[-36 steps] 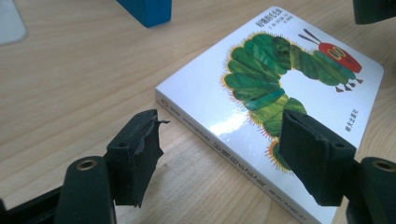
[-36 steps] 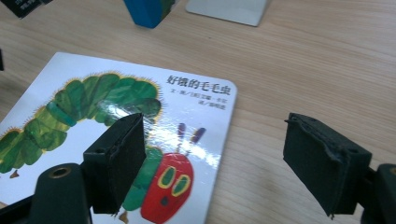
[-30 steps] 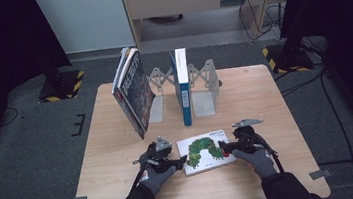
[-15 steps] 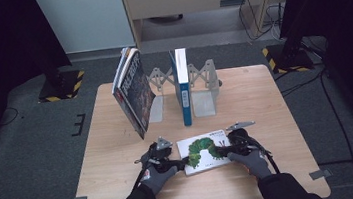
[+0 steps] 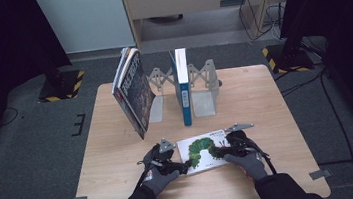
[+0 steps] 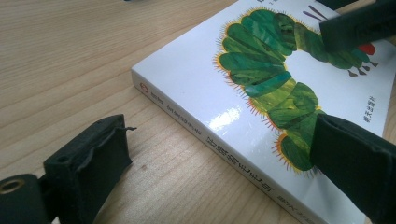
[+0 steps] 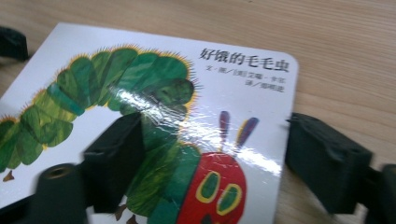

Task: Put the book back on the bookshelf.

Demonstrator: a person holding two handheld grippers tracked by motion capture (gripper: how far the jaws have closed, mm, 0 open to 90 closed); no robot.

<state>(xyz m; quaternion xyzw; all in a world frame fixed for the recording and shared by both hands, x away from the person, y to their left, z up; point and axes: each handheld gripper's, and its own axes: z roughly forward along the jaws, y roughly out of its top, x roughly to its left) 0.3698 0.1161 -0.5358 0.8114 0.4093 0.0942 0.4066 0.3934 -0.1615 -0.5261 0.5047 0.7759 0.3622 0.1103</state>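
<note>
A white picture book (image 5: pixel 202 150) with a green caterpillar on its cover lies flat near the table's front edge. My left gripper (image 5: pixel 180 167) is open at its left edge. In the left gripper view the left gripper (image 6: pixel 219 172) has one jaw on the wood and the other over the book (image 6: pixel 243 93), with the spine edge between them. My right gripper (image 5: pixel 224 149) is open at the book's right end. In the right gripper view the right gripper (image 7: pixel 219 163) has one jaw over the book's cover (image 7: pixel 140 88) and the other beside the book's right edge.
A blue book (image 5: pixel 182 86) stands upright between metal bookends (image 5: pixel 203 89) at the back of the wooden table (image 5: pixel 265 104). A dark-covered book (image 5: pixel 133 92) leans at the left of the rack. Gloved hands and dark sleeves enter from the bottom.
The right gripper has moved left, over the book's right edge. The left gripper has edged in toward the book's left edge. The book has stayed flat.
</note>
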